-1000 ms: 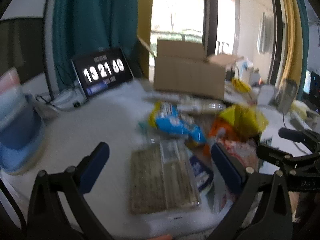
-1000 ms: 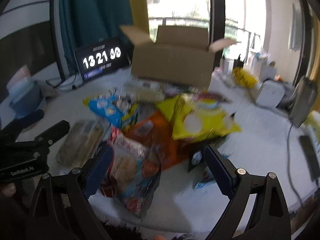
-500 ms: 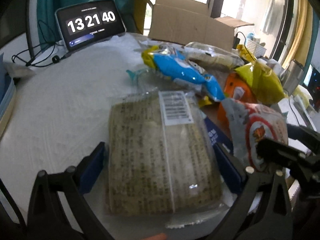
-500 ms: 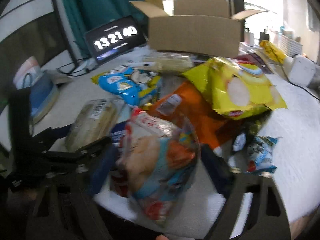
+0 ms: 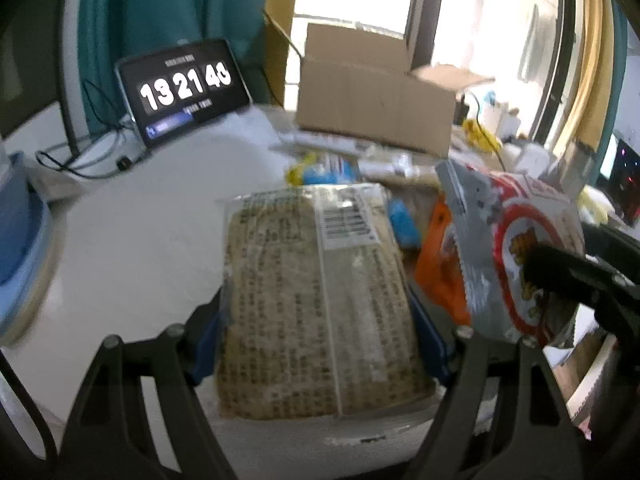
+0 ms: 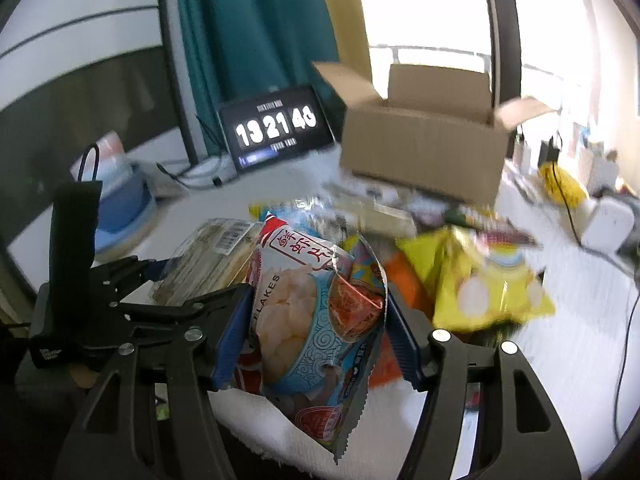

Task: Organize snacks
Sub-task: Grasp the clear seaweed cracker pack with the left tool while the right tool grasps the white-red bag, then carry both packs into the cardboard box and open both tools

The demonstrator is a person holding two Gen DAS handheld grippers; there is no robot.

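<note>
— Pressing from both sides, the blue pads of the left gripper are seen against a flat clear packet of brown crackers. Its jaws have just been closing, and the packet is now gripped between them, about half way open. A white barcode label is seen on the top of the packet.

— And what is held by the right gripper?

— A bag of prawn flakes, white, blue and red, is squeezed between its two blue pads. These jaws have also just been closing and are stopped by the bag at a middle width. The bag is held upright, just beside the cracker packet.

— What is found around them?

— Behind the bag, a yellow chip bag and an orange packet are lying on the white table cloth. A blue and yellow packet is seen further back. Behind the heap, an open cardboard box is placed, and to its left a tablet showing a clock. A blue container is standing at the far left edge.
</note>
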